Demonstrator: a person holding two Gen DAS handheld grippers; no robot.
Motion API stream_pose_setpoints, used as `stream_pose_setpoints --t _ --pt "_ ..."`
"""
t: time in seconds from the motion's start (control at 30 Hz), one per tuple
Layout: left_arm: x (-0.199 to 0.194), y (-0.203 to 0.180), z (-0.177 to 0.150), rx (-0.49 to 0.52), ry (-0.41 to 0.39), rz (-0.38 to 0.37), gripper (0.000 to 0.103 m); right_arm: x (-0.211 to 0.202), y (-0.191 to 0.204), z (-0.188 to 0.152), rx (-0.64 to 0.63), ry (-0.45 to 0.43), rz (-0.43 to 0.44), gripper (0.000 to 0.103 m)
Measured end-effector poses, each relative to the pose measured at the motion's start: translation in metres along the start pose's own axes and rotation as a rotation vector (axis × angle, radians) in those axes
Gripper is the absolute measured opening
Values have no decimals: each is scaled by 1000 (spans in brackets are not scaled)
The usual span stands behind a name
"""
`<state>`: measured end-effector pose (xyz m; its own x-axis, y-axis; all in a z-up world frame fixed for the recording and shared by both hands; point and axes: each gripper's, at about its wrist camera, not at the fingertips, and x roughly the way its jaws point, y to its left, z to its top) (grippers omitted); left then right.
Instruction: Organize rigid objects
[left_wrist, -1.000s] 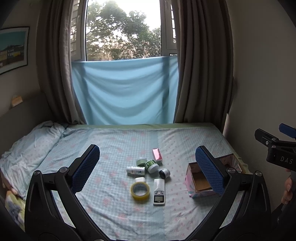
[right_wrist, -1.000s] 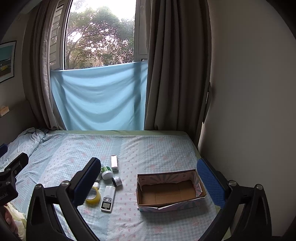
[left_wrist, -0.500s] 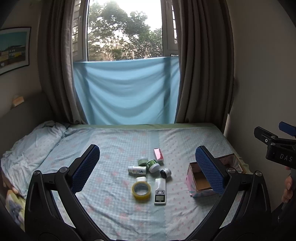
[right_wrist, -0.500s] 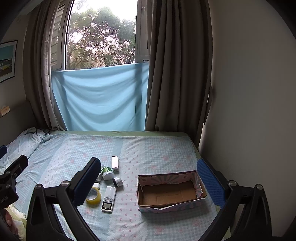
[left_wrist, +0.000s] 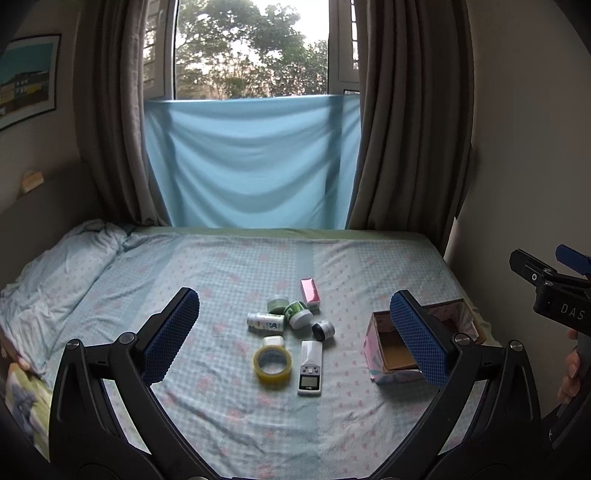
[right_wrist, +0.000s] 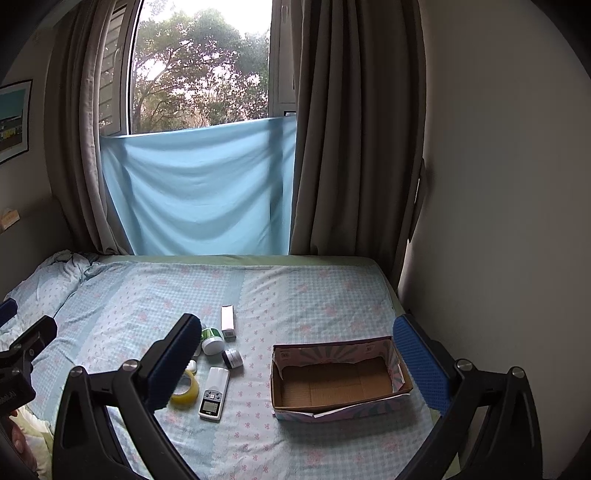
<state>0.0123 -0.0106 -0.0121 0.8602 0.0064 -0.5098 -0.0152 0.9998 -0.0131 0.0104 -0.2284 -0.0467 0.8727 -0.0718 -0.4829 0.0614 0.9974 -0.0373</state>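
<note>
Several small objects lie clustered on the bed: a yellow tape roll (left_wrist: 272, 363) (right_wrist: 183, 389), a white remote (left_wrist: 310, 368) (right_wrist: 214, 393), a pink box (left_wrist: 309, 293), a green-and-white jar (left_wrist: 299, 314) (right_wrist: 211, 340), a white bottle (left_wrist: 266, 321), a small dark jar (left_wrist: 323, 329) (right_wrist: 232, 358) and a white earbud case (left_wrist: 273, 340). An empty open cardboard box (right_wrist: 338, 378) (left_wrist: 397, 350) sits to their right. My left gripper (left_wrist: 295, 341) is open above the cluster. My right gripper (right_wrist: 301, 363) is open above the box's left end. Both are empty.
The bed (left_wrist: 229, 269) has a blue checked sheet, with a rumpled pillow (left_wrist: 55, 266) at the left. A wall (right_wrist: 498, 184) runs along the bed's right edge. Curtains and a blue cloth (left_wrist: 251, 162) hang at the far end.
Both views have shifted slightly; the objects sit a little farther right in the left wrist view. Nothing on the bed has moved and both grippers stay open.
</note>
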Motion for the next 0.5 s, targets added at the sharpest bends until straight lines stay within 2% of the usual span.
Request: stream_pose_setpoints --t 0.13,0.23,0.37,0.5 --pt "26 -1 -10 -39 84 13 102 27 -3 3 -42 51 30 103" --pt "50 -1 -25 -74 146 30 102 55 -3 3 -75 101 88 103" --pt "87 5 -53 -130 241 56 102 100 6 -2 -138 152 140 103" --pt "130 18 -86 -198 335 72 102 147 18 -7 -150 221 205 103"
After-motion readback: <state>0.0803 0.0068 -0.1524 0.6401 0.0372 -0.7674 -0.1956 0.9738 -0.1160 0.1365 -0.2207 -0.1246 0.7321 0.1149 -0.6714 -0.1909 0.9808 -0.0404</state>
